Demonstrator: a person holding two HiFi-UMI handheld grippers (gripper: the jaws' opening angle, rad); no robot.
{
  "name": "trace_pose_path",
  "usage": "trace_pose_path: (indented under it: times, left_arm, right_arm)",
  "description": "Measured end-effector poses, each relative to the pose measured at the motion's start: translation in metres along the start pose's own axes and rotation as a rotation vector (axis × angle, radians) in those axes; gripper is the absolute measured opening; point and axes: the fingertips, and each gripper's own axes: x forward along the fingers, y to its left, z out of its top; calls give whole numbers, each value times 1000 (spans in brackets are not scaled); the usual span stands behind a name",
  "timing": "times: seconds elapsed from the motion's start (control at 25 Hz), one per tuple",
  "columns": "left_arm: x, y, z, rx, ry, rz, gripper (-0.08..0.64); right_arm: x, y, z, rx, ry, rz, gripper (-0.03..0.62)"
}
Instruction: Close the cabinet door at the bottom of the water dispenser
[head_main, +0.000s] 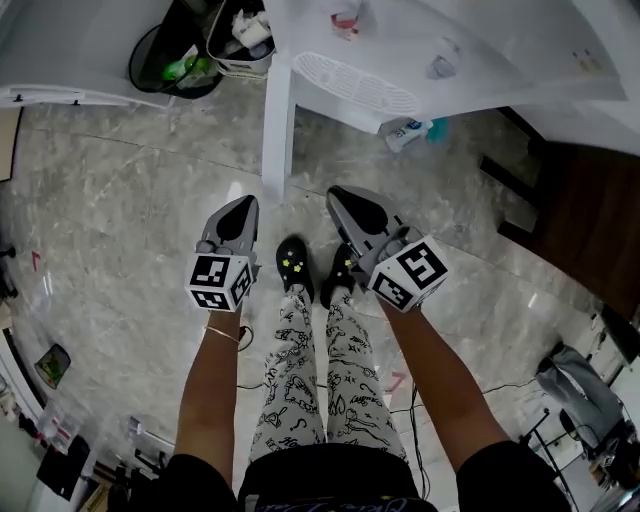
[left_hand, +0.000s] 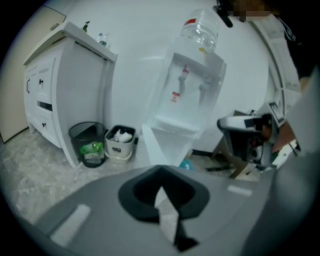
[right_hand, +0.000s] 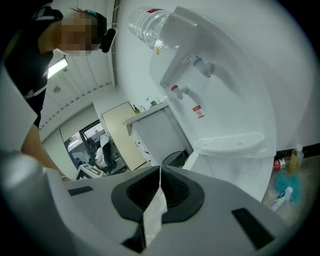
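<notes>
The white water dispenser (left_hand: 192, 85) stands ahead of me with a clear bottle (left_hand: 200, 27) on top. Its bottom cabinet door (head_main: 277, 120) hangs open, swung out toward me and seen edge-on from above; in the left gripper view the door (left_hand: 162, 147) angles out below the drip tray. My left gripper (head_main: 240, 207) is shut on nothing, short of the door's free edge. To the right, my right gripper (head_main: 346, 196) is also shut and empty, below the drip tray (head_main: 355, 85). Neither touches the door. The right gripper view shows the dispenser (right_hand: 220, 100) close on the right.
A black mesh bin (head_main: 175, 55) and a white bin (head_main: 240, 45) stand left of the dispenser beside a white cabinet (left_hand: 60, 95). Spray bottles and a blue cloth (head_main: 412, 130) lie on the floor at the dispenser's right. Dark wooden furniture (head_main: 560, 200) stands farther right.
</notes>
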Motion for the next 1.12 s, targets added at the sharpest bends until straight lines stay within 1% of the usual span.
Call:
trace_pose_path:
  times: [0.12, 0.2, 0.32, 0.4, 0.56, 0.64, 0.72, 0.88, 0.96, 1.04, 1.12]
  left_arm:
    - [14, 8, -11, 39, 21, 3, -2]
    - [23, 10, -19, 50, 34, 2, -2]
    - [31, 18, -37, 15, 60, 29, -2]
    - [38, 23, -43, -7, 69, 35, -2]
    - [51, 21, -40, -10, 56, 26, -2]
    - [52, 17, -39, -29, 53, 26, -2]
    - [53, 10, -40, -20, 67, 21, -2]
    - [67, -17, -34, 17, 78, -35, -3]
    - [77, -36, -31, 38, 83, -82, -3]
    - [86, -56, -29, 83, 93, -130, -2]
    - [96, -72, -26, 106, 100, -169, -2]
  right_arm:
    - [13, -6, -9, 8, -1, 1, 17]
    - [22, -9, -17, 18, -1, 4, 17]
    - [33, -10, -32, 22, 28, 11, 17]
    - [37, -15, -36, 31, 33, 10, 17]
    - [31, -25, -28, 47, 2, 0, 17]
    - [24, -28, -27, 44, 5, -12, 17]
    - [18, -33, -27, 44, 10, -25, 17]
    - [4, -49, -18, 56, -23, -52, 17]
    - [-6, -59, -12, 63, -49, -82, 17]
    - [-18, -69, -10, 75, -66, -118, 17]
    - [-28, -78, -9, 88, -75, -148, 17]
